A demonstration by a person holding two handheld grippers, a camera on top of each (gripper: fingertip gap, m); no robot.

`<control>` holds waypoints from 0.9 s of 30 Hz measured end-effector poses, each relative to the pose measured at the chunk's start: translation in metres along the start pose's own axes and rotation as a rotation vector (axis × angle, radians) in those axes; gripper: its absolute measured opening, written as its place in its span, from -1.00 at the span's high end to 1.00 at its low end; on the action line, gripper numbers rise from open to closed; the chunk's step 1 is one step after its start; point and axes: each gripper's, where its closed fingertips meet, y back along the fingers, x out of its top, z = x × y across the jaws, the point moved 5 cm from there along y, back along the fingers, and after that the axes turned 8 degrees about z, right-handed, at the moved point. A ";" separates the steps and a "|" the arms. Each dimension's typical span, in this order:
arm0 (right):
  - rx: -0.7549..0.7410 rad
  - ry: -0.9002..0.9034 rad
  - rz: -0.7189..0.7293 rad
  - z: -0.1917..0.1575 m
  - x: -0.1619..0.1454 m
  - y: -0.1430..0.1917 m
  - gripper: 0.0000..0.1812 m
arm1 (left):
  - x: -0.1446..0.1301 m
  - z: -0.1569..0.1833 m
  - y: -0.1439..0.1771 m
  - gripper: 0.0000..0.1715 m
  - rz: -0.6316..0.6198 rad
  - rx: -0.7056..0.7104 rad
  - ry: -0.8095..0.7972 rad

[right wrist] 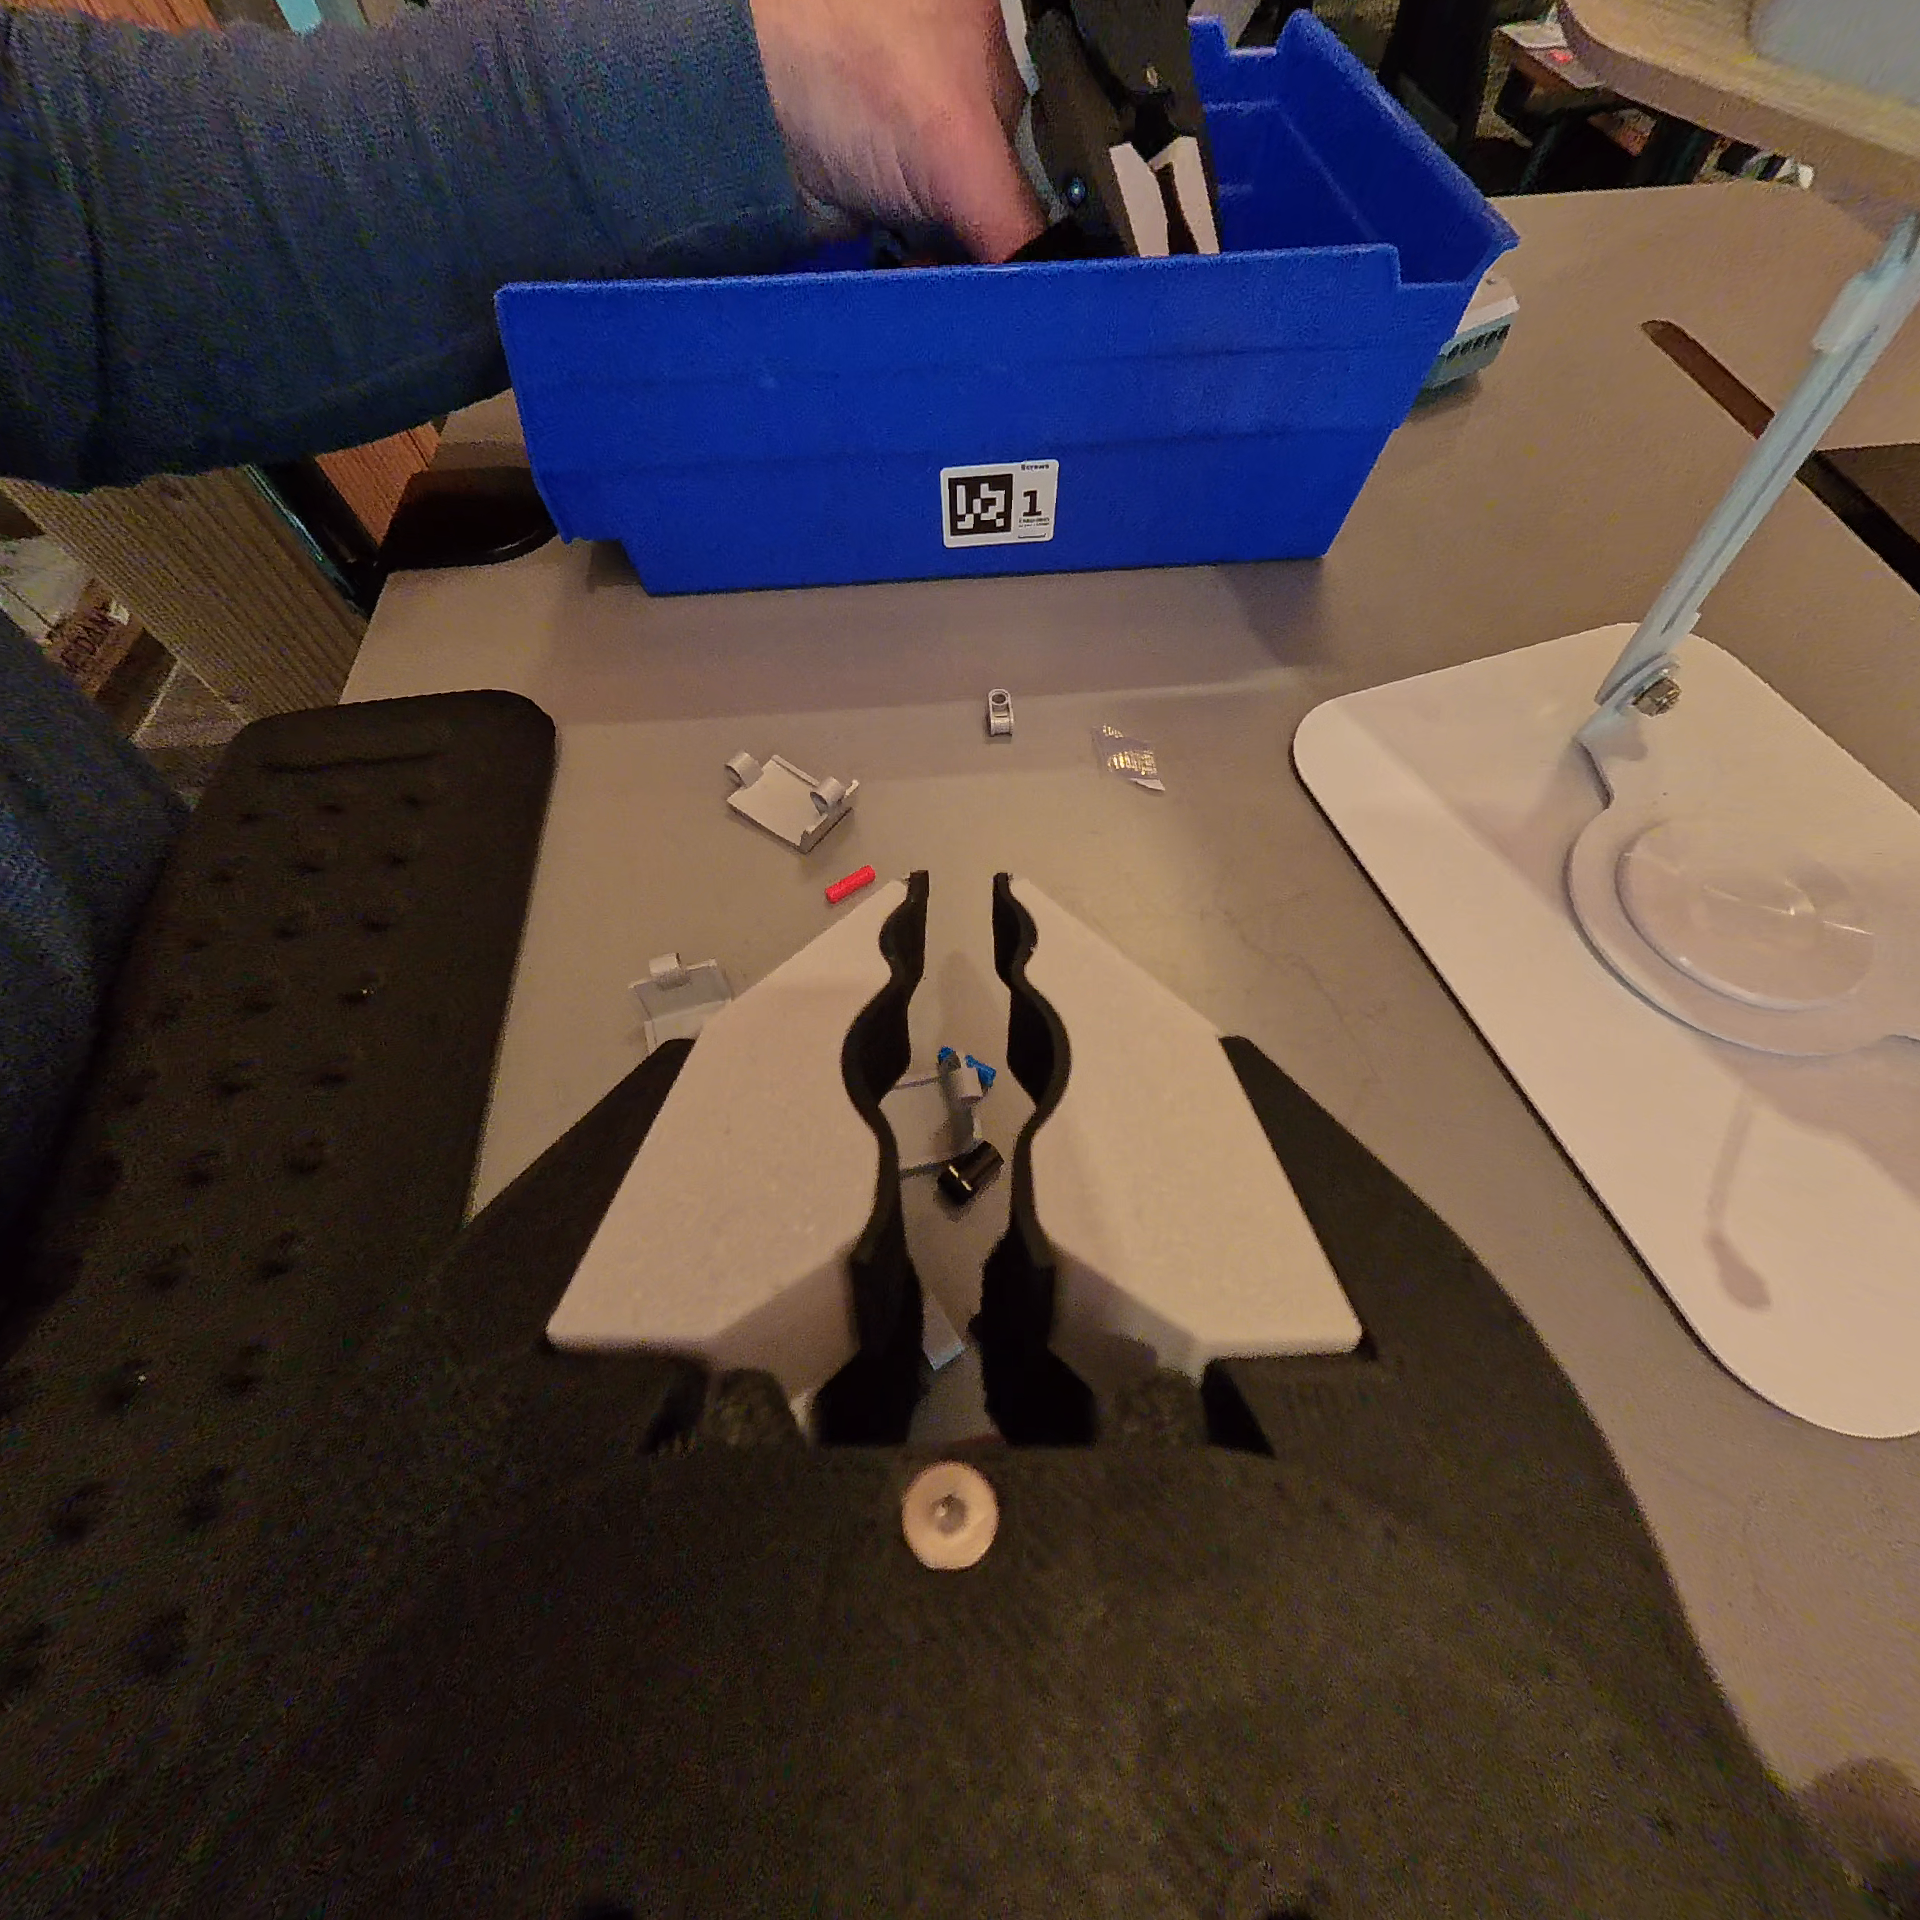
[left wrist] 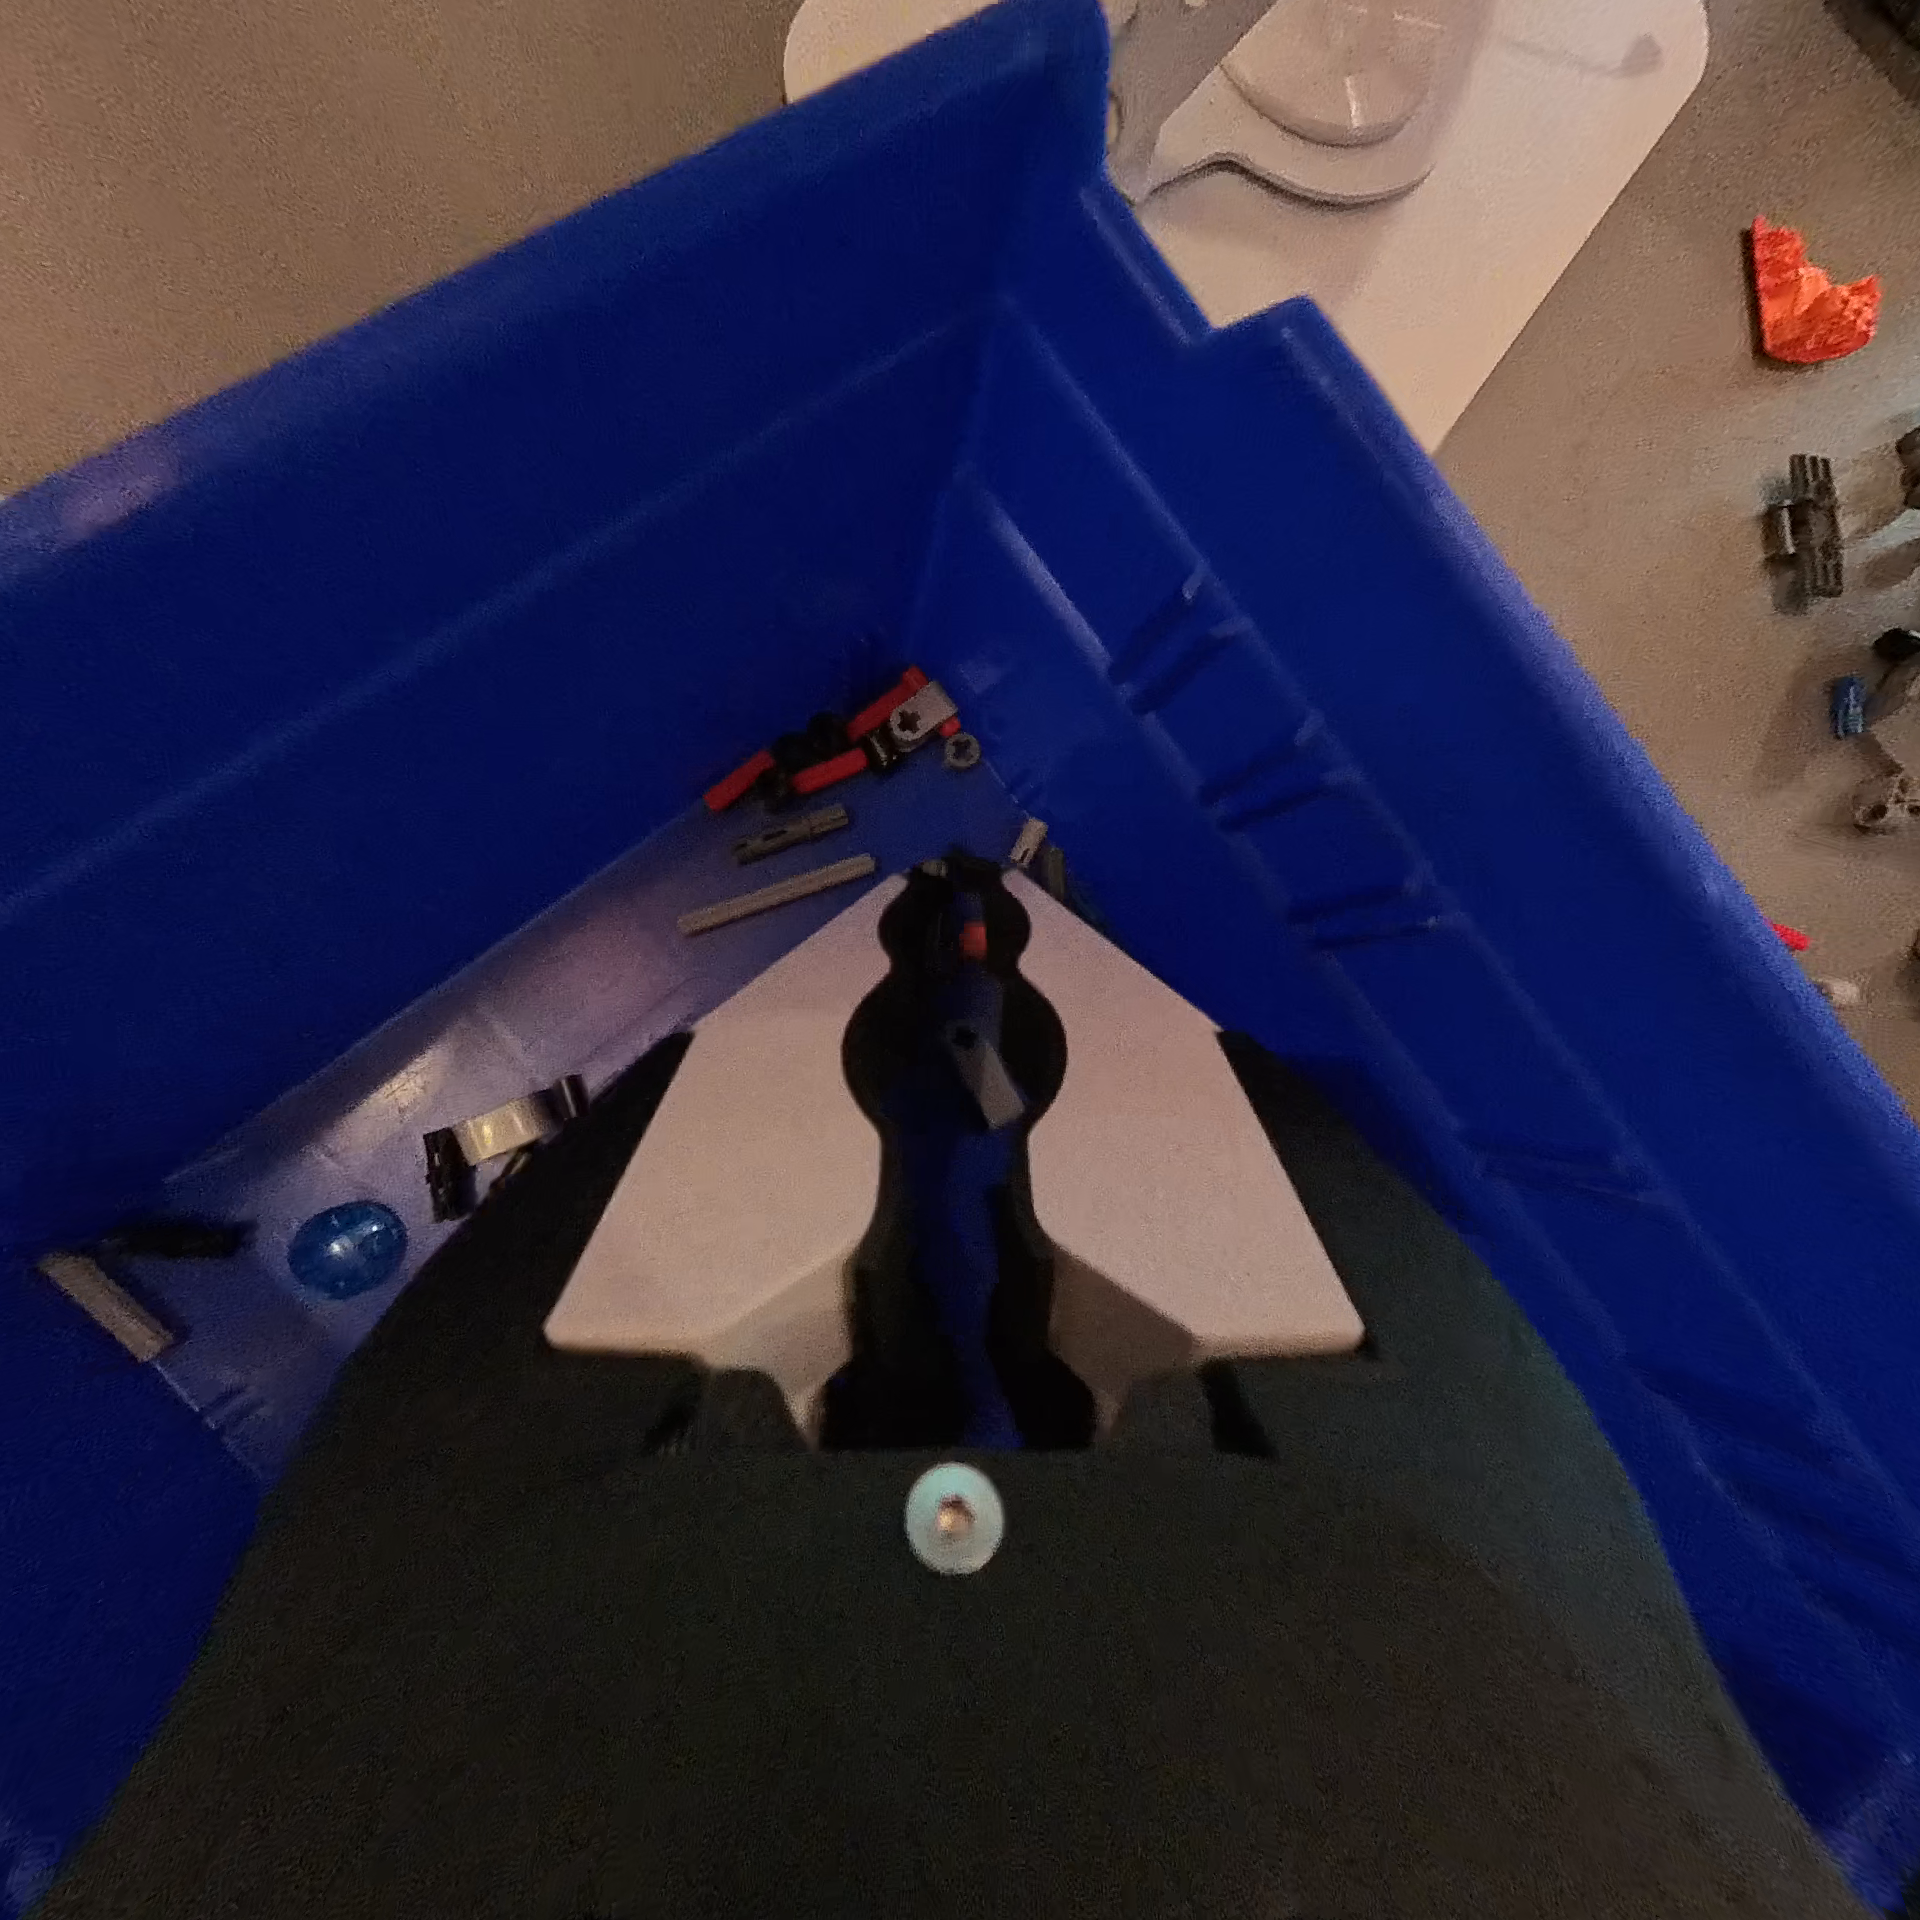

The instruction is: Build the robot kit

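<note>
My left gripper (left wrist: 961, 883) reaches down into a blue bin (left wrist: 623, 520), near its far corner. Its jaws stand slightly apart, and a small grey piece with a cross hole (left wrist: 982, 1075) and a red bit (left wrist: 971, 940) show in the gap. I cannot tell whether they touch the pads. Red and black pieces (left wrist: 831, 748), a grey axle (left wrist: 779, 894) and a blue ball (left wrist: 346, 1247) lie on the bin floor. My right gripper (right wrist: 958, 883) is open low over the grey table, above a grey piece with blue pins (right wrist: 961, 1091) and a black connector (right wrist: 966, 1179).
The bin (right wrist: 831, 416) stands at the table's back with the left gripper (right wrist: 1153, 197) and a hand (right wrist: 894, 135) in it. A red pin (right wrist: 850, 885), grey panels (right wrist: 790, 795) and a small connector (right wrist: 1000, 712) lie on the table. A white stand base (right wrist: 1558, 987) is on the right and a black mat (right wrist: 312, 935) on the left. The left gripper's tips are roughly 25 cm from the right gripper's.
</note>
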 end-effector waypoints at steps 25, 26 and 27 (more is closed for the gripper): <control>-0.009 0.004 -0.004 0.002 0.000 0.002 0.89 | -0.004 0.000 0.007 0.87 -0.022 -0.014 0.010; -0.008 0.004 -0.004 0.001 0.000 0.002 0.89 | -0.002 0.001 0.005 0.83 -0.019 -0.016 0.012; -0.006 0.005 -0.004 0.001 0.000 0.001 0.89 | -0.003 0.000 0.002 0.79 -0.037 0.000 0.012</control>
